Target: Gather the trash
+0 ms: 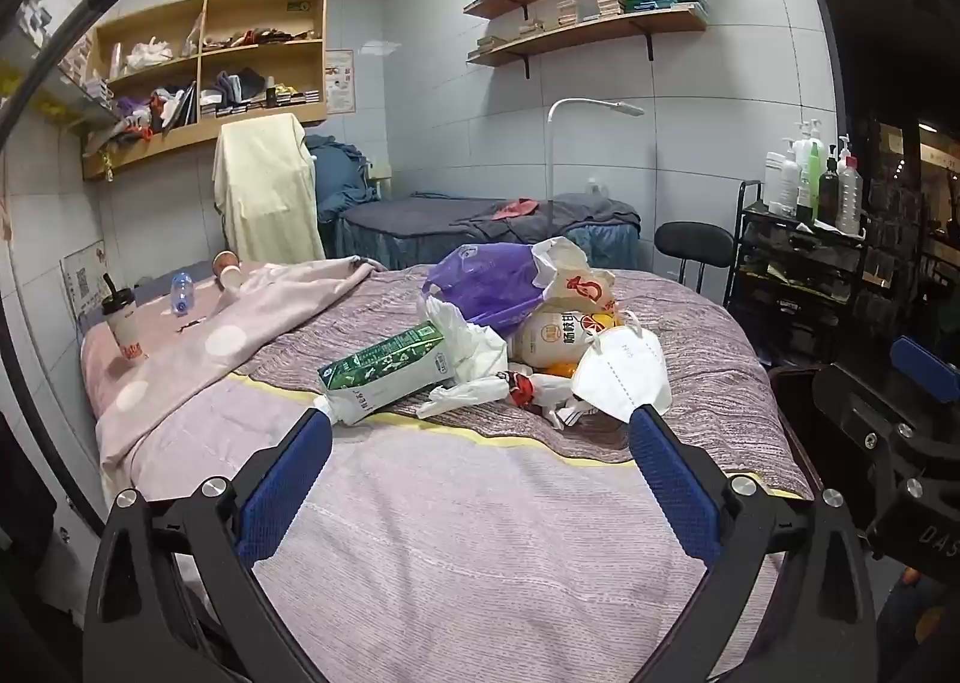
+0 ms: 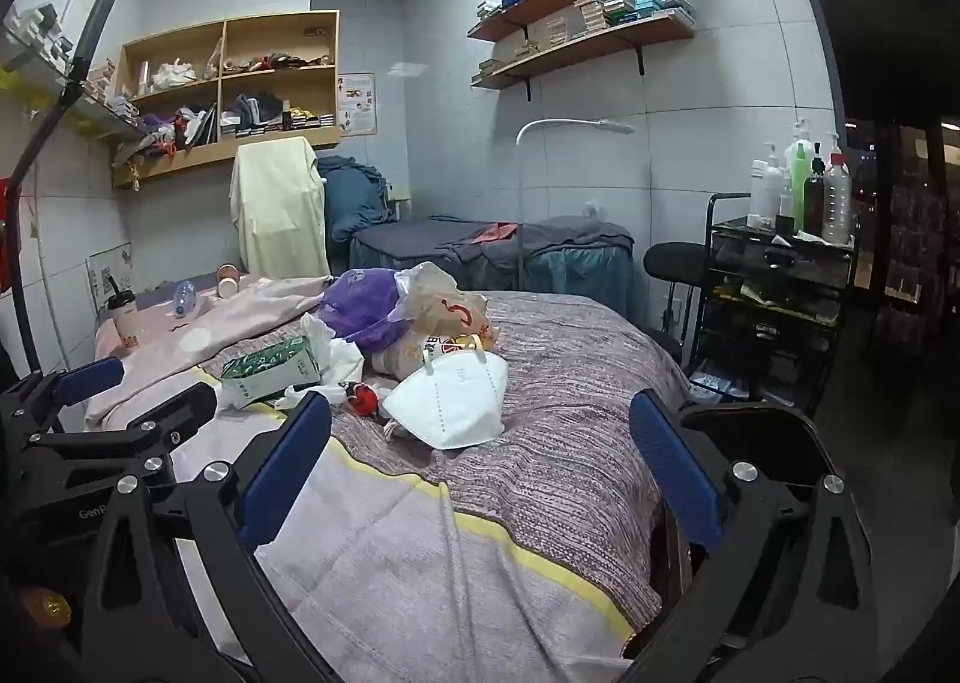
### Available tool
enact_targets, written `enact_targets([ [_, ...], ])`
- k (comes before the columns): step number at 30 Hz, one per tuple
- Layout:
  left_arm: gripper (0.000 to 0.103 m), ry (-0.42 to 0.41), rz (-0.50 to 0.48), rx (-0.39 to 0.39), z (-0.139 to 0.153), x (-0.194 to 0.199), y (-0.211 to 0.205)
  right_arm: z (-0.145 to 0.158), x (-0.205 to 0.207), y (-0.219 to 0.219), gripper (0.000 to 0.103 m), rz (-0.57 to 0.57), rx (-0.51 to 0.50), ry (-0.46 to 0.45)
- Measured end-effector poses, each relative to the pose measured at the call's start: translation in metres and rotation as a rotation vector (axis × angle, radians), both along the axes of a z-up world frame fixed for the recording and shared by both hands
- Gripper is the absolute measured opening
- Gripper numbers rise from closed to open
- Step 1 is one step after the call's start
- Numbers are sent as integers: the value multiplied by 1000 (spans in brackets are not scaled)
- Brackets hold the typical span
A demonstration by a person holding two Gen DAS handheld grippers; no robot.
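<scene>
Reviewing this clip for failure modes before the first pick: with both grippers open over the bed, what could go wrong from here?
1. The white face mask is thin and lies flat on the bedspread; the right gripper could pinch fabric along with it.
2. The green carton leans on crumpled white plastic; the left gripper may knock it aside.
3. The lidded cup stands on soft bedding and could tip.

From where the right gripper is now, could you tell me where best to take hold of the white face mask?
Probably along the white face mask's central fold ridge, which stands up from the bedspread and gives the pads something to pinch. Come from the near side, slightly above: the near edge is unobstructed, while the far edge sits against the bag pile. The right gripper is open.
</scene>
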State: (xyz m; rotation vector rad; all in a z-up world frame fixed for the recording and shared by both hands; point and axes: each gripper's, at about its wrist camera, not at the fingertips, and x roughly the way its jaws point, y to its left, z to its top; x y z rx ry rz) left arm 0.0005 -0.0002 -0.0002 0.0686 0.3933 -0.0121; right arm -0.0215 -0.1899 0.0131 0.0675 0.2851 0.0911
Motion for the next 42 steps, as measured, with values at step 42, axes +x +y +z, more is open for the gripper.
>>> enact_targets([
  [42, 97, 2, 2, -21, -5, 4, 8, -7, 13, 11, 98, 4, -2, 64],
])
